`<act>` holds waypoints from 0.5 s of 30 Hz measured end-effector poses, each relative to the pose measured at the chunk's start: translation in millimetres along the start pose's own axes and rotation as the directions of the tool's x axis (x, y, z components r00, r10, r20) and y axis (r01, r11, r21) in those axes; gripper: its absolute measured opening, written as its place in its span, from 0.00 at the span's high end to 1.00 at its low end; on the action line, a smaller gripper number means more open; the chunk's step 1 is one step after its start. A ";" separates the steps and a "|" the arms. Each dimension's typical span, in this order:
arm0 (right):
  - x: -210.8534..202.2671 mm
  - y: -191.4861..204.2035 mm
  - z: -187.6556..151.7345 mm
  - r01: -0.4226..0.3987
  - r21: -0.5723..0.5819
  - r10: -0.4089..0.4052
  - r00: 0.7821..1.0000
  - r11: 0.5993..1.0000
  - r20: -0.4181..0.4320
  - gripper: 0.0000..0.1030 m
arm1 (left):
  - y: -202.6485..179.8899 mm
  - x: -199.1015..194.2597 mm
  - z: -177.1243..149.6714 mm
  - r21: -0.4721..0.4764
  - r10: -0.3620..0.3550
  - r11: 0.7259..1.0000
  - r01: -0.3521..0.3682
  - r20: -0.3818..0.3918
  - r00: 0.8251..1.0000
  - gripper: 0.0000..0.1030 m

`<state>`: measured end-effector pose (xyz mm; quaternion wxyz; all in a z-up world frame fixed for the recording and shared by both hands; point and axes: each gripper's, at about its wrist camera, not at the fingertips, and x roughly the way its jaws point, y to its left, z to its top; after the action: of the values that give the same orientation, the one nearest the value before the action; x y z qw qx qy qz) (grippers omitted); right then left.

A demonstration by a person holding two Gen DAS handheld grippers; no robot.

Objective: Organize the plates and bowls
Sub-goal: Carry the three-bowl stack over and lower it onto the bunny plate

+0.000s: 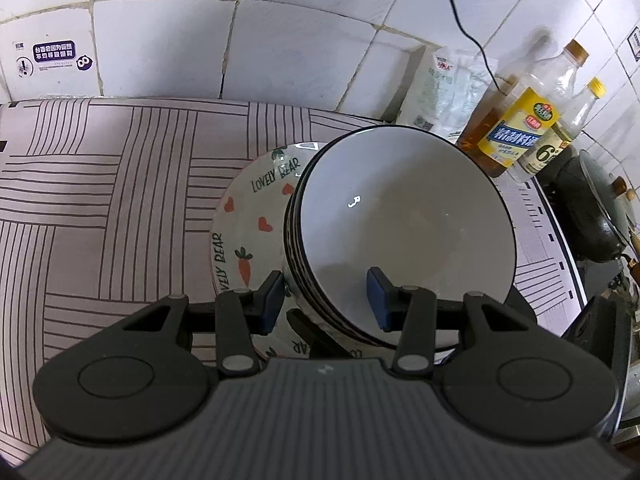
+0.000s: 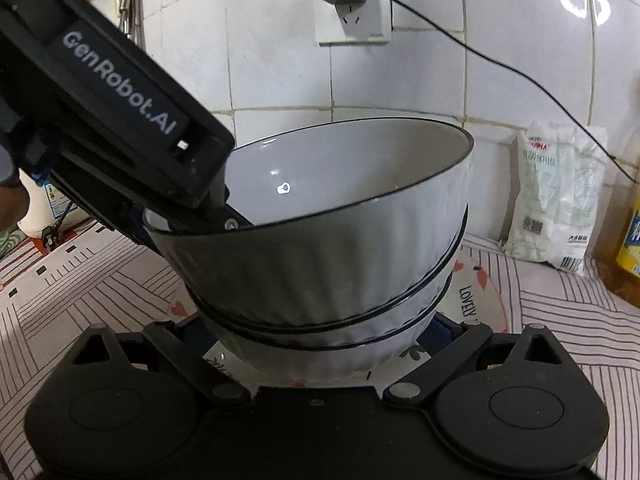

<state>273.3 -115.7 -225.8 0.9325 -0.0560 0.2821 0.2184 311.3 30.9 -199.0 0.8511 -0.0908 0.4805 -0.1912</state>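
A stack of white ribbed bowls with black rims (image 1: 404,232) sits tilted on a "LOVELY BEAR" plate (image 1: 248,216) with hearts and carrots. My left gripper (image 1: 326,300) is open, its blue pads (image 1: 272,300) straddling the near rim of the top bowl, one pad inside and one outside. In the right wrist view the bowl stack (image 2: 340,264) fills the middle, with the plate (image 2: 480,300) under it. My right gripper (image 2: 320,344) is open around the base of the stack, its fingertips hidden behind the bowls. The left gripper's body (image 2: 120,92) reaches in from the upper left.
A striped cloth (image 1: 100,200) covers the counter. Oil and vinegar bottles (image 1: 520,128), a white bag (image 1: 444,92) and a dark wok (image 1: 600,212) stand at the right. A tiled wall with a socket and cable (image 2: 352,8) is behind.
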 end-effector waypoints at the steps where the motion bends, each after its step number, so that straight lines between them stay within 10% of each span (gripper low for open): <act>1: 1.5 0.7 0.8 0.004 -0.003 -0.004 1.000 1.000 -0.009 0.03 | 0.4 1.3 0.7 0.000 0.001 1.000 -0.001 -0.002 1.000 0.58; 15: 19.2 9.3 13.5 0.032 -0.039 -0.034 0.998 0.999 -0.061 0.03 | 2.9 8.1 5.2 0.000 0.008 1.000 -0.008 -0.011 1.000 0.58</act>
<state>290.3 -97.0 -224.9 0.9257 -0.0851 0.3054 0.2065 320.3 30.0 -203.6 0.8491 -0.0879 0.4857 -0.1882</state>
